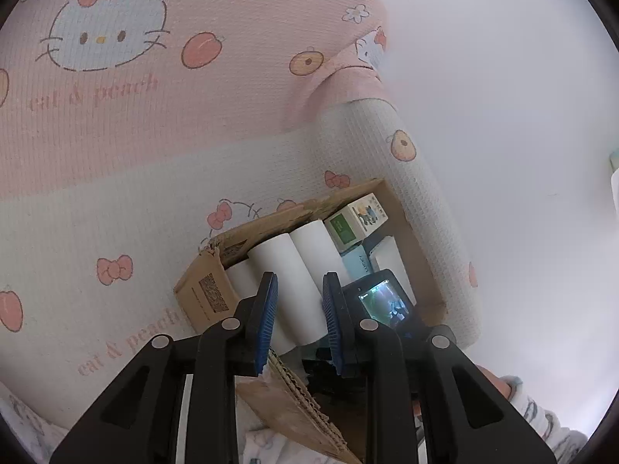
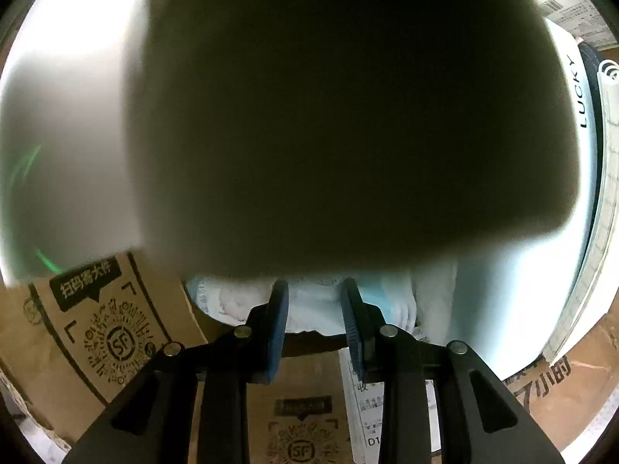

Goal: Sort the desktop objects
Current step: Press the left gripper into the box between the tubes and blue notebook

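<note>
The left gripper stands spread and empty above white rolls lying lengthwise away from it in the cardboard box. The right gripper is nearly pressed together; I cannot tell whether it pinches the blurred thing.

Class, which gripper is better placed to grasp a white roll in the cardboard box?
Left. The left gripper lines up with a white roll between its jaws; the right gripper is low in the cardboard box, its view mostly blocked.
</note>
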`<state>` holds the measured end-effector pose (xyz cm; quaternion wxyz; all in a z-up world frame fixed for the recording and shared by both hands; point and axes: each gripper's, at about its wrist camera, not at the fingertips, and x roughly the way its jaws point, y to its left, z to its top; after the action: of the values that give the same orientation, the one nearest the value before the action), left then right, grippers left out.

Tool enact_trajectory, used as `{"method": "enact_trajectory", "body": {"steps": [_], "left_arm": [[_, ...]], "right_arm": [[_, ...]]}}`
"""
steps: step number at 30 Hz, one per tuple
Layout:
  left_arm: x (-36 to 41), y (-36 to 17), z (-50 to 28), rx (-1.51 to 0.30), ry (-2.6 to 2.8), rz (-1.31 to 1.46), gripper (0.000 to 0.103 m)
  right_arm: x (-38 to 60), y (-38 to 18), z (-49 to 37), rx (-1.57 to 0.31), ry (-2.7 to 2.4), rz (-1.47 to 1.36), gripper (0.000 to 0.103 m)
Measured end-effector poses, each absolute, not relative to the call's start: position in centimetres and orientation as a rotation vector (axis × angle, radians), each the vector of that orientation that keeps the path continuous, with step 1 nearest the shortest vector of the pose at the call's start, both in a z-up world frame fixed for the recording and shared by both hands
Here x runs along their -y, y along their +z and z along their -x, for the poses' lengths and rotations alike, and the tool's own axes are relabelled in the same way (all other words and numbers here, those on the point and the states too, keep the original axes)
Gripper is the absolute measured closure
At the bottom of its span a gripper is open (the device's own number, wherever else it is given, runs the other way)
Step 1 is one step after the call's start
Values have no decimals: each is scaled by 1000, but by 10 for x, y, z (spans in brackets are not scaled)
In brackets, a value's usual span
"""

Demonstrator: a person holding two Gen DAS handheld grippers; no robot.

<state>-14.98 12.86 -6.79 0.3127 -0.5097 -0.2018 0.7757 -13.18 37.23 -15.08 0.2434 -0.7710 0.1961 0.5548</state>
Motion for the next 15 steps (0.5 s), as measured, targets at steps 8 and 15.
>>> {"method": "enact_trajectory", "body": {"steps": [8, 15], "left_arm": [[-141, -65, 143, 449, 2058, 1370, 70], [-177, -63, 131, 302, 2012, 1439, 68]], "right_arm": [[-367, -146, 134, -526, 1496, 2085, 77], [-357, -76, 119, -629, 1729, 1964, 77]]}}
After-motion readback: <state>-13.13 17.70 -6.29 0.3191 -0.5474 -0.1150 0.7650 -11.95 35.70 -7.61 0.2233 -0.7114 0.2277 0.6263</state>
